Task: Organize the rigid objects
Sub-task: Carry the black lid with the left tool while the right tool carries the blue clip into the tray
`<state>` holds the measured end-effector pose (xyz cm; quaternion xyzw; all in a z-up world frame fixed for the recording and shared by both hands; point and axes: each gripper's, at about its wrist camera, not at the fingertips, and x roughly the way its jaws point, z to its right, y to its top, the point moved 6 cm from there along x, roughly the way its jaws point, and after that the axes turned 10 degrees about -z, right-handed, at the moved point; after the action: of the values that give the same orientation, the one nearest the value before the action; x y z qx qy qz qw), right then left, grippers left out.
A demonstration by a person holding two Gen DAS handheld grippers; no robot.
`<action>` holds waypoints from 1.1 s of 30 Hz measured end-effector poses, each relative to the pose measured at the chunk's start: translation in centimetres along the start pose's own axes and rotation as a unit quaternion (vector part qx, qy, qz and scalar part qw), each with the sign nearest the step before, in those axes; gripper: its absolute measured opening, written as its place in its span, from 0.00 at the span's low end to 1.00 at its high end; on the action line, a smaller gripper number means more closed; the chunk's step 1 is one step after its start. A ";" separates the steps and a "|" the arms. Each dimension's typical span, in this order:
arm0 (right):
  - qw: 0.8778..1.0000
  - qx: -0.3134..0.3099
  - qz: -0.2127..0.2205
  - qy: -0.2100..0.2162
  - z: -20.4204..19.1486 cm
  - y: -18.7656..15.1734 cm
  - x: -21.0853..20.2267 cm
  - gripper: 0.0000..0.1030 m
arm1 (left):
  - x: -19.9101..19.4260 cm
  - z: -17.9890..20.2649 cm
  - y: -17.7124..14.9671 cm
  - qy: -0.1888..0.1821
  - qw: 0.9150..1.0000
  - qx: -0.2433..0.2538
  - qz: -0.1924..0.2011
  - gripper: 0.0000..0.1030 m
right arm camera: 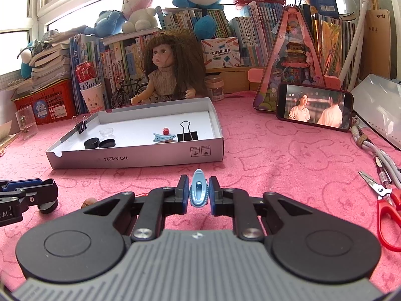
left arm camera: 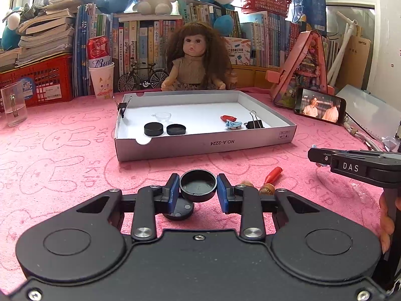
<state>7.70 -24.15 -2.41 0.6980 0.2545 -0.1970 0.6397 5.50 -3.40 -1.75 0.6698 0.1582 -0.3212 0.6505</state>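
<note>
On the pink table (left arm camera: 62,175), left tongs (left arm camera: 198,190) were clenched on a black round cap (left arm camera: 198,185), open side up, blue pads touching both its sides. Below it sat another black round piece (left arm camera: 179,210), mostly hidden by the tongs' linkage; couldn't tell what it was. Right tongs (right arm camera: 198,192) were grasping a light-blue clip (right arm camera: 198,190) on edge, tail end hidden behind the tongs body. A red item (left arm camera: 273,175) and a brown bit (left arm camera: 246,183) lay just right of the left tongs, partly covered and hard to identify.

White tray box (left arm camera: 200,148) stood farther back with two black caps (left arm camera: 153,129), a clear small dish (left arm camera: 162,116), a red piece (left arm camera: 228,118), a blue clip (left arm camera: 233,125) and a black binder clip (left arm camera: 254,124) inside; another binder clip (left arm camera: 122,106) sat clamped on its left wall. Red scissors (right arm camera: 387,213) were cut off at the right-wrist view's edge. Phone (right arm camera: 315,106) leaned nearby.
</note>
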 end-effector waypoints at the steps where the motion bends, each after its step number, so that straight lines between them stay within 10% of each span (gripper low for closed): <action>1: 1.000 -0.001 0.000 0.000 0.0 0.0 0.0 0.20 | 0.0 0.0 0.0 0.001 1.000 0.000 0.000 0.29; 33: 0.998 0.054 0.012 0.028 -0.4 6.6 3.8 0.20 | 3.7 -5.2 7.9 0.042 0.997 -0.061 0.032 0.29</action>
<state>14.66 -23.72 0.60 0.7399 0.2529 -0.1829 0.5959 14.40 0.05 1.72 0.6466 0.1825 -0.2618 0.6928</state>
